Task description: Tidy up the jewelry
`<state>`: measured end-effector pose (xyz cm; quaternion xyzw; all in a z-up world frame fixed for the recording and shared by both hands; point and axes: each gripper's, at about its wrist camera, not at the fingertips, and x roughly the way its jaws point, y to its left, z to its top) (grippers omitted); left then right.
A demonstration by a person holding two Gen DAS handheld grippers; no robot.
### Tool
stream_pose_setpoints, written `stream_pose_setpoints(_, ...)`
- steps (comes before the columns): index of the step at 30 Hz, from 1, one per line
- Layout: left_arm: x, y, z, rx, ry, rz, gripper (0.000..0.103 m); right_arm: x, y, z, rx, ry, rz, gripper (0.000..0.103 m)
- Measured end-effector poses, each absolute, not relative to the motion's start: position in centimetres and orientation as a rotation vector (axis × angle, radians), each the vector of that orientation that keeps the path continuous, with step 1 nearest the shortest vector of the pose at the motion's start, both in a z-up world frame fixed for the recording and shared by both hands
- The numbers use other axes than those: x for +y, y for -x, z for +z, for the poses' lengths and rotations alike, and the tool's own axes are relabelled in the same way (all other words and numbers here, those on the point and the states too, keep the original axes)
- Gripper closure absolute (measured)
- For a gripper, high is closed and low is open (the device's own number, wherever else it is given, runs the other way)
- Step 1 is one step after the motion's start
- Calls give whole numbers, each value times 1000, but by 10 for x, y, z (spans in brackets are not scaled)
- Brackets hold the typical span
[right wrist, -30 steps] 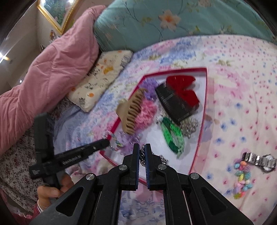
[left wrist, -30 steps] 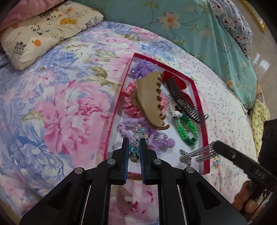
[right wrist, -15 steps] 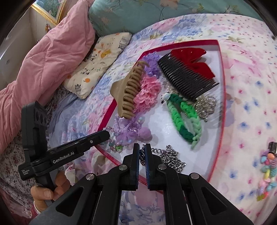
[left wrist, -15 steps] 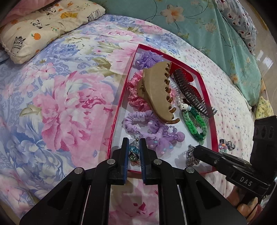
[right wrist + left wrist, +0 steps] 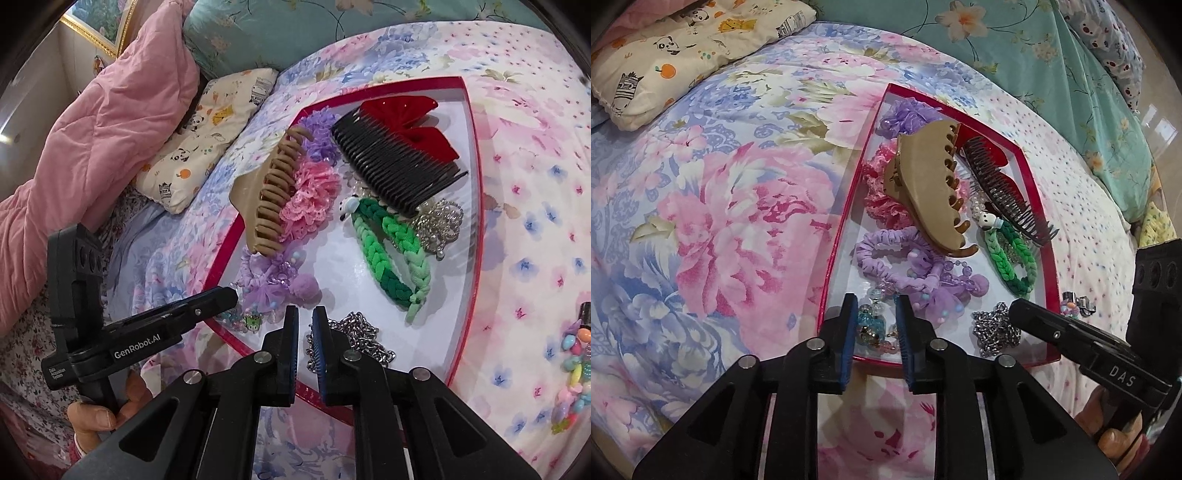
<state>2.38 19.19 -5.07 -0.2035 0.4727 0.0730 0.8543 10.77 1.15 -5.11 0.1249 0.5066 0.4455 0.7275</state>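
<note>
A red-rimmed white tray [image 5: 846, 229] [image 5: 474, 206] lies on the bed and holds hair accessories and jewelry. My left gripper [image 5: 875, 317] is open over the tray's near corner, and a beaded bracelet [image 5: 873, 325] lies on the tray between its fingers. My right gripper [image 5: 306, 325] is slightly open over the tray's near edge, and a silver chain [image 5: 354, 332] [image 5: 995, 328] lies heaped on the tray by its tips. A tan claw clip [image 5: 931, 192], a green braided band [image 5: 391, 251] and a dark comb [image 5: 391, 162] also lie in the tray.
A colourful bead bracelet [image 5: 570, 373] and a metal watch [image 5: 1078, 304] lie on the bedspread outside the tray's right side. A panda pillow [image 5: 683, 51] and a pink quilt [image 5: 85, 140] lie at the head of the bed.
Both grippers lowered to the tray and opened. The left let go of the beaded bracelet and the right let go of the silver chain; both pieces now rest on the tray.
</note>
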Motion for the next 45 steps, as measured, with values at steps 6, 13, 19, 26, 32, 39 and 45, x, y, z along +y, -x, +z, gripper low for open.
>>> stream_pose_setpoints(6, 184, -23, -45, 986, 418, 139, 61, -2, -111, -48, 1107, -305, 955, 91)
stream_pose_setpoints(13, 181, -16, -32, 951, 411, 149, 37, -25, -112, -38, 1075, -359, 930, 71)
stream_pose_setpoints(19, 177, -3, -20, 936, 400, 173, 16, -46, -108, -24, 1030, -412, 918, 40)
stream_pose_setpoints(26, 176, 17, -13, 950, 413, 225, 7, -78, -100, -10, 966, -472, 875, 16)
stream_pose_setpoints(32, 163, 32, -3, 964, 279, 307, 5, -94, -86, 11, 886, -390, 846, 5)
stream_pose_setpoints(39, 150, 39, 14, 968, 141, 333, 2, -96, -70, 31, 836, -246, 833, 2)
stream_pose_setpoints(45, 135, 42, 36, 974, 20, 331, 0, -82, -57, 54, 834, -65, 873, 2)
